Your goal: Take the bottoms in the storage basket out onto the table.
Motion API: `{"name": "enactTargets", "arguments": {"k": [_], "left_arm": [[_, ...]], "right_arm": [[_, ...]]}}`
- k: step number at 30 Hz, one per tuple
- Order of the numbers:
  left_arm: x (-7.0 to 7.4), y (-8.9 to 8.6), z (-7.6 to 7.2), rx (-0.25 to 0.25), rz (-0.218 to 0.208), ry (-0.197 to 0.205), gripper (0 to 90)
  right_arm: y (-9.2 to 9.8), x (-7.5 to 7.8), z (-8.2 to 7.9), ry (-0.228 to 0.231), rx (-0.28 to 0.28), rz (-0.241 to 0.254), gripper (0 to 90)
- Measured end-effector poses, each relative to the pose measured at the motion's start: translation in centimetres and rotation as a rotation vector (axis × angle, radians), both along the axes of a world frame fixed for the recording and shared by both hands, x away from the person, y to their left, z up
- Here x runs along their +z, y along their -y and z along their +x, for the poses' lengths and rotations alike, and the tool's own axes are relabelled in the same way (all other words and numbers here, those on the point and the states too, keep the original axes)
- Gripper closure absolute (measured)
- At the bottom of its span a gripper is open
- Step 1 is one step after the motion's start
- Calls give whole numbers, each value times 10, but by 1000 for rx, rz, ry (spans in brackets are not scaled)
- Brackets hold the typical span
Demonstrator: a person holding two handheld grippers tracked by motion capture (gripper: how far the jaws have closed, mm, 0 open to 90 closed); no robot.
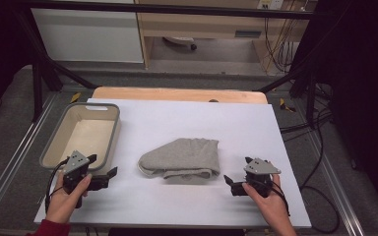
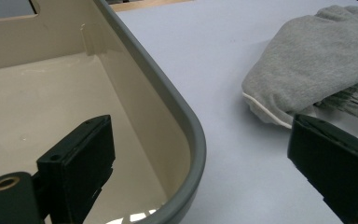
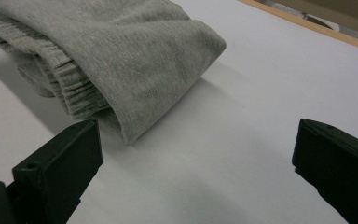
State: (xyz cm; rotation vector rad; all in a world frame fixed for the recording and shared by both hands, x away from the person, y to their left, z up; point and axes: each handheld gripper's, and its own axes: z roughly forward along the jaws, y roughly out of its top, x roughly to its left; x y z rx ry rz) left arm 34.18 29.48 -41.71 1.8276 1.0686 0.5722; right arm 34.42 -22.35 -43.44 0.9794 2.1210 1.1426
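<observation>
The folded grey knit garment (image 1: 182, 160) lies between both wide-open grippers, nearer the right gripper (image 1: 237, 184) than the left gripper (image 1: 103, 169).

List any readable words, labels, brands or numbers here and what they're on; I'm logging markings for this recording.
None can be read.
Grey cloth: no tag or print shows.
Bin: no label shows.
Left gripper and right gripper: no markings show.
Small plate on the cabinet at the back: too blurred to read.
</observation>
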Motion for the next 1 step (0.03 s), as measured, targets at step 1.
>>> {"name": "enactTargets", "arguments": {"k": [1], "left_arm": [[0,0,0,0,-1,-2,75]], "right_arm": [[0,0,0,0,-2,-1,19]]}}
